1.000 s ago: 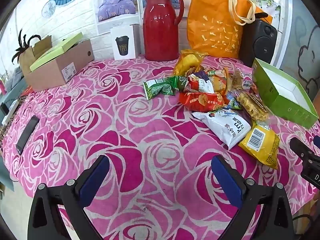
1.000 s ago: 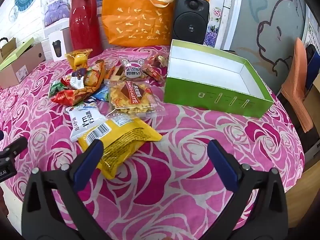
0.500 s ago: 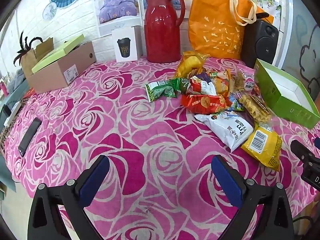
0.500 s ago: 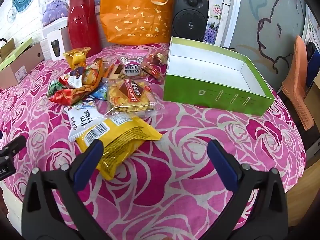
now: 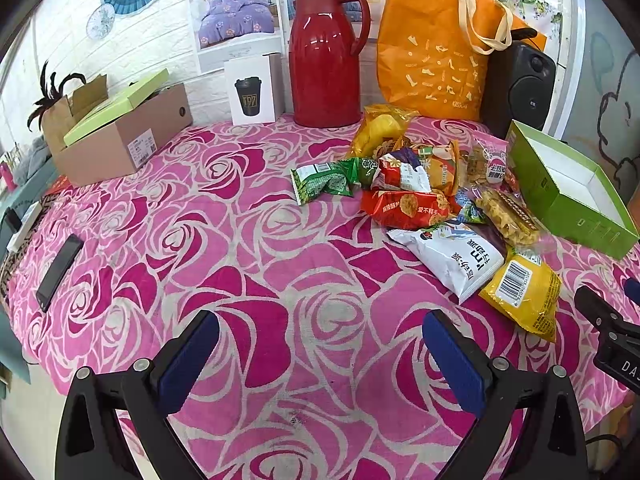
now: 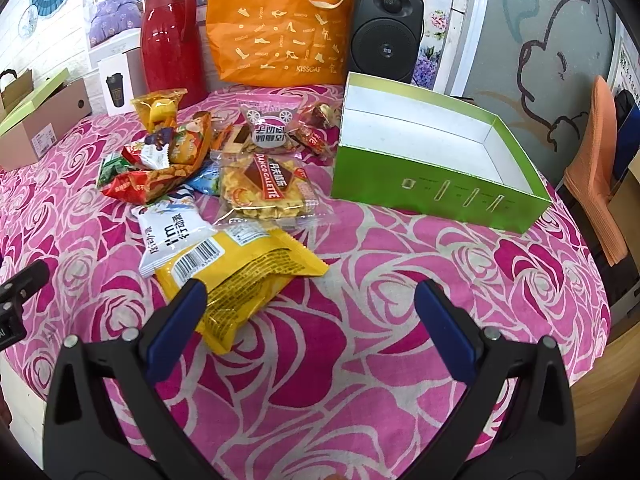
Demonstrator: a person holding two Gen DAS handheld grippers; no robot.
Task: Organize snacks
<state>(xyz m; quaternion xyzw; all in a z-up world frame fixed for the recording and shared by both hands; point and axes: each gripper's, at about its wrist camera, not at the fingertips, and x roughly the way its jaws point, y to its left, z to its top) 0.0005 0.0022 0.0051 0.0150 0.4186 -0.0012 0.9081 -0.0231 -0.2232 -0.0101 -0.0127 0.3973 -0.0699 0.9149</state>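
Snacks (image 6: 224, 168) lie in a loose heap on the rose-patterned tablecloth (image 6: 360, 340), just left of the open green box (image 6: 436, 192), whose white inside holds nothing. Behind the heap stand a red jug (image 6: 170, 36), an orange tote bag (image 6: 288, 28) and a black speaker (image 6: 386, 36), all clear of the path between heap and box. The left wrist view alone shows a dark phone (image 5: 59, 268) near the far table edge and a cardboard box (image 5: 124, 140) with a green lid; the right wrist view alone shows an orange chair (image 6: 600, 168) beyond the table. A yellow packet (image 6: 240, 280) with a barcode lies nearest, overlapping a white packet (image 6: 168, 232); a clear bag of biscuits (image 6: 264, 188) sits beside the green box. The right gripper (image 6: 310, 308) hangs spread wide and empty, its left finger over the yellow packet's edge. The left gripper (image 5: 320, 344) is likewise spread wide, holding nothing, above bare cloth.
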